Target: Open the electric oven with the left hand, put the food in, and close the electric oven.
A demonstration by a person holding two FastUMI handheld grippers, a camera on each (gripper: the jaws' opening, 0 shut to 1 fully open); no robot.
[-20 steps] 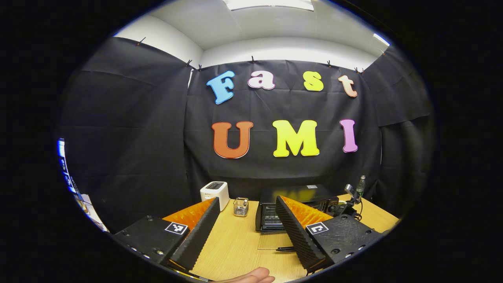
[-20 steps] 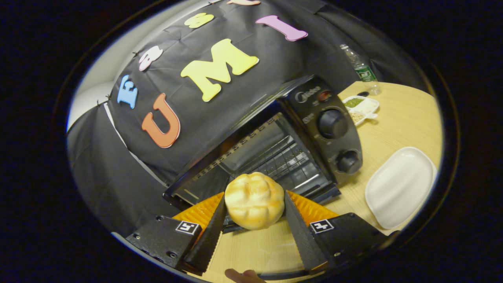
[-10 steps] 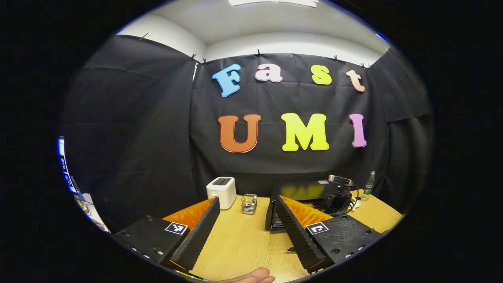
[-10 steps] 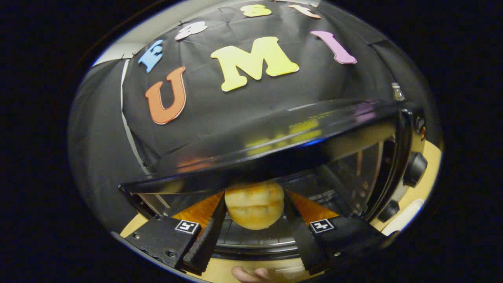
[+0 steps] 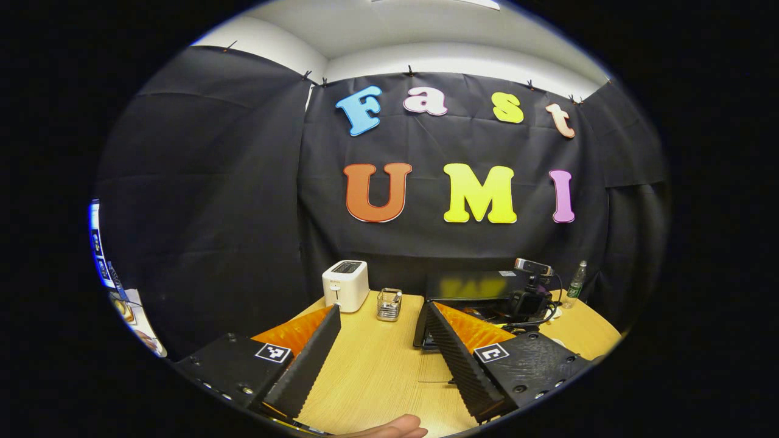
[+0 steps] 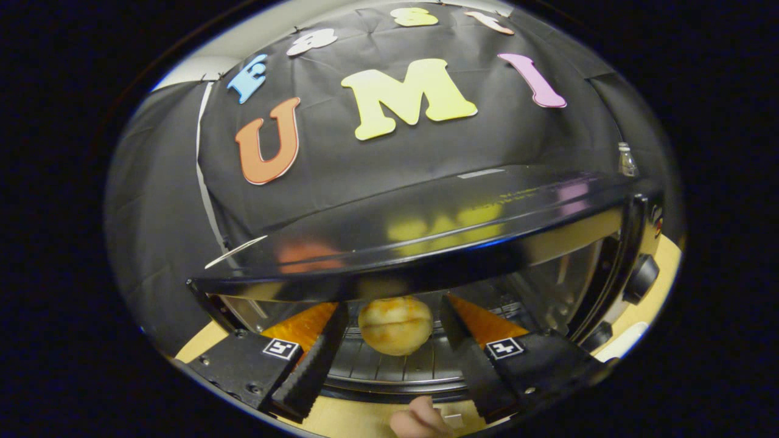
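One round golden bun (image 6: 395, 324) with a creased crust is sitting on the rack inside the black oven (image 6: 426, 237). The right gripper (image 6: 394, 347) is flanking it, fingers apart, not touching. The left gripper (image 5: 380, 353) is hanging open over the table (image 5: 377, 365)

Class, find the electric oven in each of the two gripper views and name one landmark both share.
Left gripper view: electric oven, right of centre, far off.
Right gripper view: electric oven close up, spanning the middle.
Shared landmark: the water bottle right of it.
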